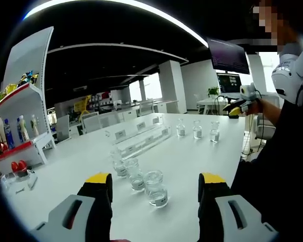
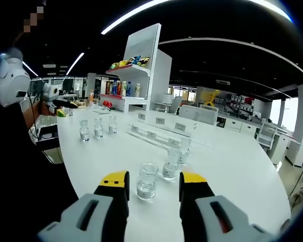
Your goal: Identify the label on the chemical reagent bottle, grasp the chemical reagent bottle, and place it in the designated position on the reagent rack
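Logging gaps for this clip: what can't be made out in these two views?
- Bottle labels: too small and blurred in the left gripper view.
- Rack tags: text too small in the right gripper view.
- Third near bottle: partly hidden behind the second bottle.
- Gripper bodies: cut off by the bottom edges.

**Open gripper hovers behind a row of clear bottles**

The right gripper stands with its yellow-tipped jaws apart above the white desk. Just beyond them sits the nearest reagent bottle, with two more bottles trailing toward the clear reagent rack. Three further bottles stand well apart, left. A white shelf unit holds colourful goods.
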Motion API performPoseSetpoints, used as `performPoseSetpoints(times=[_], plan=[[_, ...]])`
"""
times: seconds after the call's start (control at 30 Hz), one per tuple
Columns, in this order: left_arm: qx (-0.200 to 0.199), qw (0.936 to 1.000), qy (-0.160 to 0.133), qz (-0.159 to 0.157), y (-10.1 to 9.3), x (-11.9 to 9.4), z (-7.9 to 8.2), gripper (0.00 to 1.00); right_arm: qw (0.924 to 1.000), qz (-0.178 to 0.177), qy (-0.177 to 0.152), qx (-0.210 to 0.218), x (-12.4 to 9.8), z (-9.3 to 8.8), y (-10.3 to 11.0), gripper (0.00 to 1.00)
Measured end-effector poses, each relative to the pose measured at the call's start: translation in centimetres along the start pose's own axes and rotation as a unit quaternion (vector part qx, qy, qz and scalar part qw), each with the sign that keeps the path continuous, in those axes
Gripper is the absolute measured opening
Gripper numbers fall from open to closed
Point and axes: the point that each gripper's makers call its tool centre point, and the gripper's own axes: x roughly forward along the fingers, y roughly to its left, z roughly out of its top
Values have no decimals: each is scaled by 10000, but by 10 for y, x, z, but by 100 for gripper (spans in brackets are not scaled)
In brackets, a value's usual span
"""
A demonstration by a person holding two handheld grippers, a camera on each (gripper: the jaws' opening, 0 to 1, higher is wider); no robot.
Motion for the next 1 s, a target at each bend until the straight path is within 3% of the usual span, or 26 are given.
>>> performPoseSetpoints(times=[0.53,1.0], plan=[[-65,10000,-41,10,0,0,-1,69,9999,27,110,-18,7,-8,2,39],[-97,9999,-27,-18,-3,1,-4,69,9996,158,184,113,26,-21,4,38]])
